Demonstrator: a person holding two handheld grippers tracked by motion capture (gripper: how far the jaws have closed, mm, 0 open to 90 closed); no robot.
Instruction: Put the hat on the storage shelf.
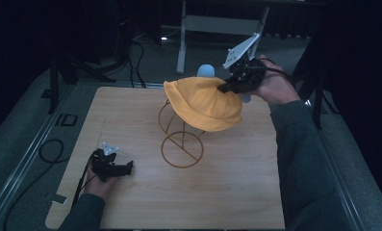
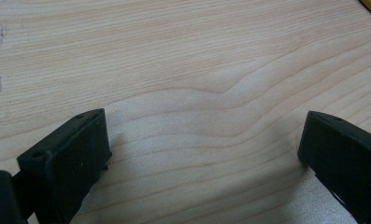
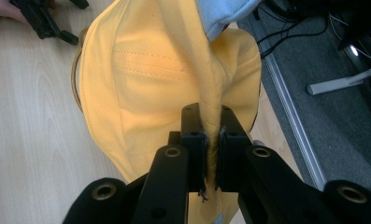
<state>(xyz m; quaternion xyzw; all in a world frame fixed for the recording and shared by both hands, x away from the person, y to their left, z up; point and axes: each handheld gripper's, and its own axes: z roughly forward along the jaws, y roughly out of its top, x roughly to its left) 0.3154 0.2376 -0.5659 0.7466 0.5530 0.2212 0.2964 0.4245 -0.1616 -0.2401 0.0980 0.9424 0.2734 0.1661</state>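
Right tool pinches unlabelled yellow hat.

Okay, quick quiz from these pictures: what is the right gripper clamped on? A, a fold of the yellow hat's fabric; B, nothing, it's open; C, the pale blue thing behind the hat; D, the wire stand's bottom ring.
A: in the right gripper view the right gripper has its jaws closed on a bunched fold of the yellow hat, which sits over the wire stand.

On the dark floor strip just off the table, at about ten o'clock from its middle, pale marks read perhaps "ID"; the dim high view leaves that uncertain. No other text is legible.
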